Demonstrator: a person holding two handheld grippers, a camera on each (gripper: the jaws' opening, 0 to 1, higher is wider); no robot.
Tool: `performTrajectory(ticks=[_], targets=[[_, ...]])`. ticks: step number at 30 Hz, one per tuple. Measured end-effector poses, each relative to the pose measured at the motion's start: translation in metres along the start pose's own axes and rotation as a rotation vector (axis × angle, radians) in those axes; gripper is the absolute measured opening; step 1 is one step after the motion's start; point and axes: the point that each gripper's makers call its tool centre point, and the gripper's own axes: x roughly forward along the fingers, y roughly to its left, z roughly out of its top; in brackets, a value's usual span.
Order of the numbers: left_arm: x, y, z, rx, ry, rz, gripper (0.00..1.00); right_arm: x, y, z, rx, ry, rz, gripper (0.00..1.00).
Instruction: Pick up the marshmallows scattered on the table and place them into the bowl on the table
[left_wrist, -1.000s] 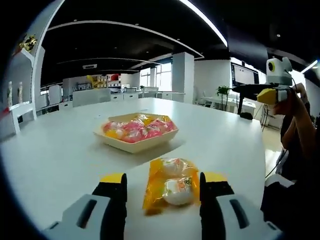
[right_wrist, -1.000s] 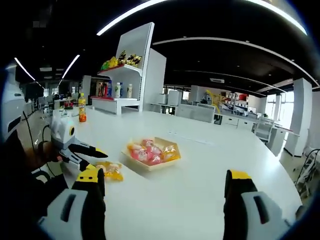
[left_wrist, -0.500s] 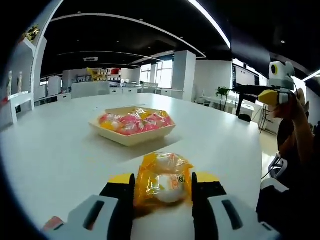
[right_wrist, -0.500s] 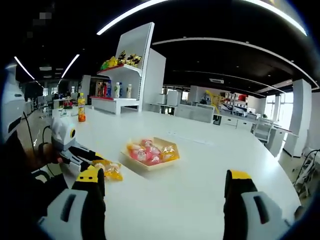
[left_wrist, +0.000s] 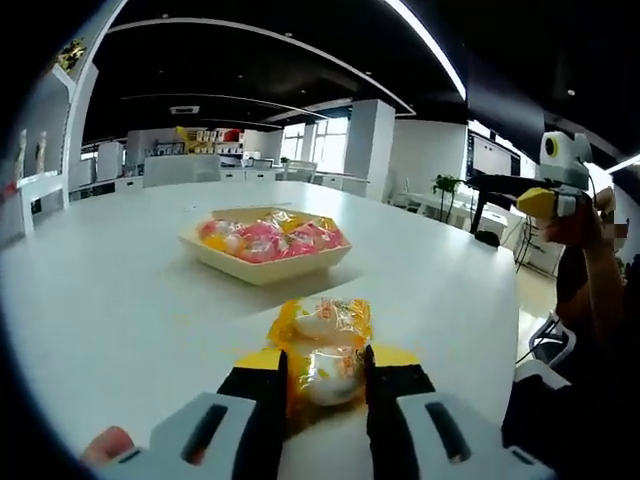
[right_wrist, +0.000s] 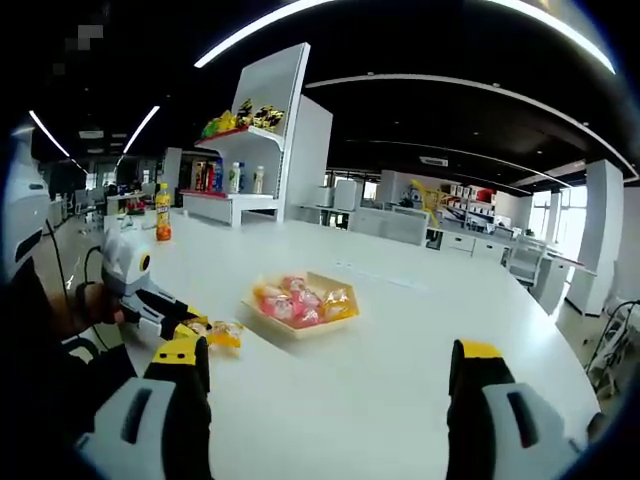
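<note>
While my left gripper (left_wrist: 322, 372) pinches the yellow marshmallow packet (left_wrist: 322, 349) at lower centre, my right gripper (right_wrist: 330, 370) waits spread wide. Risk: the slick wrapper may slip before reaching the bowl (left_wrist: 262, 266).

We are seeing a white table (left_wrist: 120, 290) carrying a pale cream bowl (left_wrist: 265, 268) heaped with pink and yellow packets (left_wrist: 265, 238). Nearer, the left gripper (left_wrist: 322, 378), black-jawed with yellow tips and a grey body, is showing a white marshmallow (left_wrist: 325, 362) in a yellow-orange wrapper. The right gripper (right_wrist: 328, 372) is wearing the same black, yellow and grey. On the far left, an orange bottle (right_wrist: 163, 215) is showing a red cap.
</note>
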Motion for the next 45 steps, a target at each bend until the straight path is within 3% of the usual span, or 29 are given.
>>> performTrajectory(ticks=[7,18,45], targets=[[-0.007,0.0,0.0,-0.005,0.017,-0.006,0.28,0.0,0.0,0.001,-0.003,-0.001,-0.001,0.97],[-0.023,-0.004,0.016,0.01,-0.007,-0.028,0.28,0.0,0.0,0.0,-0.003,0.0,0.001,0.97],[-0.041,0.007,0.072,0.087,-0.071,-0.022,0.24,-0.001,-0.001,0.001,-0.013,0.001,-0.006,0.97]])
